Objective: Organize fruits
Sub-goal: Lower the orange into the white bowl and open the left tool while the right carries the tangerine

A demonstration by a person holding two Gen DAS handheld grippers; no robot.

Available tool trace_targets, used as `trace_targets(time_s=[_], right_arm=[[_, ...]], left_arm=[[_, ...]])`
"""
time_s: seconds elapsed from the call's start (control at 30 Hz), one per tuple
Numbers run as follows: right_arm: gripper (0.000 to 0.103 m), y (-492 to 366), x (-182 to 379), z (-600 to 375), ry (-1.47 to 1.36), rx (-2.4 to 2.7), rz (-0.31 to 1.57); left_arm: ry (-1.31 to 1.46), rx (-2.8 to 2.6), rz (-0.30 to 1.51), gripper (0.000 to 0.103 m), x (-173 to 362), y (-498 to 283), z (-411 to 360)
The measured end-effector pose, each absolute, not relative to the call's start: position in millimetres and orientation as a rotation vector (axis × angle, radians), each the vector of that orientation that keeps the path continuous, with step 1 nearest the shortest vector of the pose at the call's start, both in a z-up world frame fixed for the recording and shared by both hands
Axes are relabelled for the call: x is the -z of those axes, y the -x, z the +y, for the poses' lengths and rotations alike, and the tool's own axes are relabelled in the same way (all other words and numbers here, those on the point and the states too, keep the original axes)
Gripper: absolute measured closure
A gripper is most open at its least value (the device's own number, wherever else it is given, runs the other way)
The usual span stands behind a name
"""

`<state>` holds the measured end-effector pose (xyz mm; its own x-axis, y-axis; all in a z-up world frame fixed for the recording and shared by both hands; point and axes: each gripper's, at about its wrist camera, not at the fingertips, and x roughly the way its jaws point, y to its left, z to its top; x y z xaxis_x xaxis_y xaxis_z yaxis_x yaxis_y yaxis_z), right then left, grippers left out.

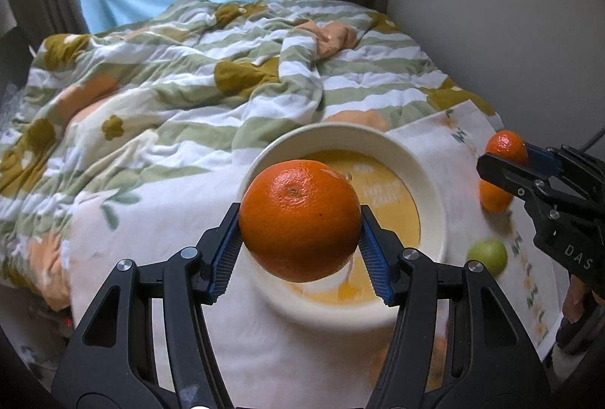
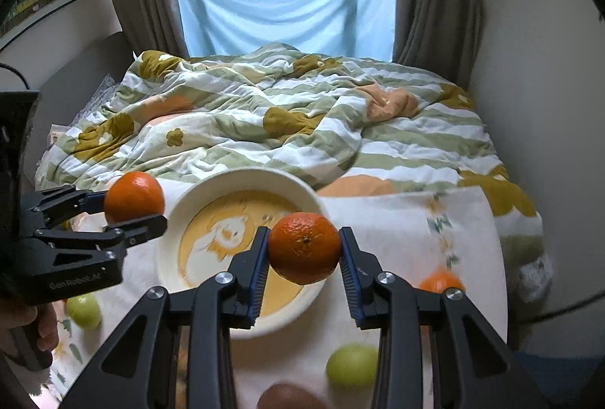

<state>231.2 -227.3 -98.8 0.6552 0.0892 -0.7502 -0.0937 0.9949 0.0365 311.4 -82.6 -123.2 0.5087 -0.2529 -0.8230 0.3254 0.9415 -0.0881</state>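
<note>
My left gripper [image 1: 300,220] is shut on a large orange [image 1: 300,219] and holds it above the near rim of a white bowl [image 1: 435,197] with a yellow inside. My right gripper [image 2: 304,248] is shut on a smaller orange [image 2: 304,247], held over the bowl's right rim [image 2: 170,216]. In the left wrist view the right gripper [image 1: 506,159] shows at the right with its orange [image 1: 504,144]. In the right wrist view the left gripper [image 2: 134,206] shows at the left with its orange [image 2: 134,195]. The bowl holds no fruit.
The bowl stands on a white floral cloth [image 2: 397,231] over a bed with a striped quilt [image 2: 283,114]. On the cloth lie another orange [image 2: 440,282], two green fruits [image 2: 351,365] [image 2: 83,310] and a brown fruit [image 2: 291,397]. A wall stands at the right.
</note>
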Motion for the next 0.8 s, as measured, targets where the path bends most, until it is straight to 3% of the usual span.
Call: trace_targets(time_s=[0.4, 0.7, 0.73, 0.77, 0.8], right_arm=[[0.070, -290.3, 135.4, -250.0, -0.006, -0.135, 0.933], [0.070, -301.6, 137.8, -255.5, -0.018, -0.126, 0.941], [0.070, -301.9, 136.9, -255.8, -0.017, -0.125, 0.939], [0.070, -301.7, 135.7, -256.1, -0.017, -0.123, 0.936], [0.070, -300.9, 134.2, -255.9, -0.017, -0.121, 0.934]], left_arm=[[-0.139, 0.392, 1.066, 0.037, 177.1, -373.8, -126.4], [-0.193, 0.389, 1.080, 0.036, 185.0, -378.6, -129.5], [-0.189, 0.395, 1.071, 0.029, 183.9, -379.5, -130.4], [-0.185, 0.403, 1.058, 0.010, 182.2, -378.2, -130.1], [-0.183, 0.405, 1.039, 0.000, 179.7, -377.4, -129.0]])
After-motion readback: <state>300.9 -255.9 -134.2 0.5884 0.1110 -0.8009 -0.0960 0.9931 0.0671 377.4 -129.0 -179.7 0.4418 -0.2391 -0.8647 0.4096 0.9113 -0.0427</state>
